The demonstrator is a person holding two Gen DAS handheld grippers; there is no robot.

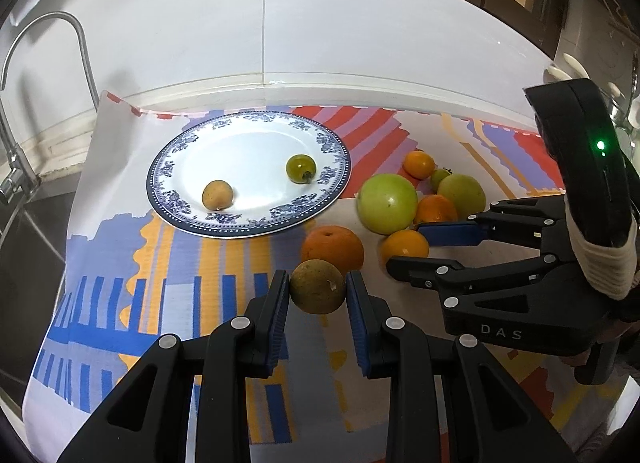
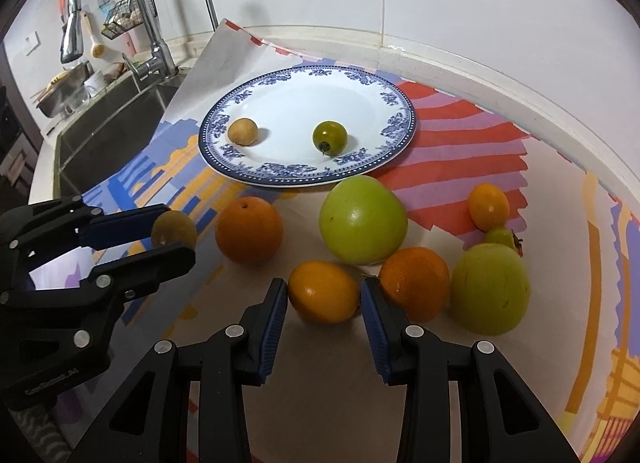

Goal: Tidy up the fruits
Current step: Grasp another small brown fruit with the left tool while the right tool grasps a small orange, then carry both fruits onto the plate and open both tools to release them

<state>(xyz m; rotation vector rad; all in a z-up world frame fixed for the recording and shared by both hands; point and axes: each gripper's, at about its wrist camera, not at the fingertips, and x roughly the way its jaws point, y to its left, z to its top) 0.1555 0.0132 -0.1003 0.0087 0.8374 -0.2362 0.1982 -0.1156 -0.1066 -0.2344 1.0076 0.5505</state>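
Blue-and-white china marks the goal here: a round plate with a patterned rim sits on a striped cloth in orange, blue, lilac and red, spread over a white worktop beside a sink. Two small fruits already lie on the plate, well apart: a tan-brown one toward the sink side and a dark green one nearer the middle.

The left gripper has its fingers closed on a small brownish-green fruit, held in front of the plate and not yet over it. The right gripper has its fingers closed around a small yellow-orange fruit; whether it is lifted off the cloth cannot be told.

Still loose on the cloth, in front of and to the right of the plate, are a large orange, a large green fruit, a second orange, another big green fruit, a small orange fruit and a small green one half hidden behind the others.

Judging from this, the sorting is in an early stage: two fruits placed, two in hand, six waiting.
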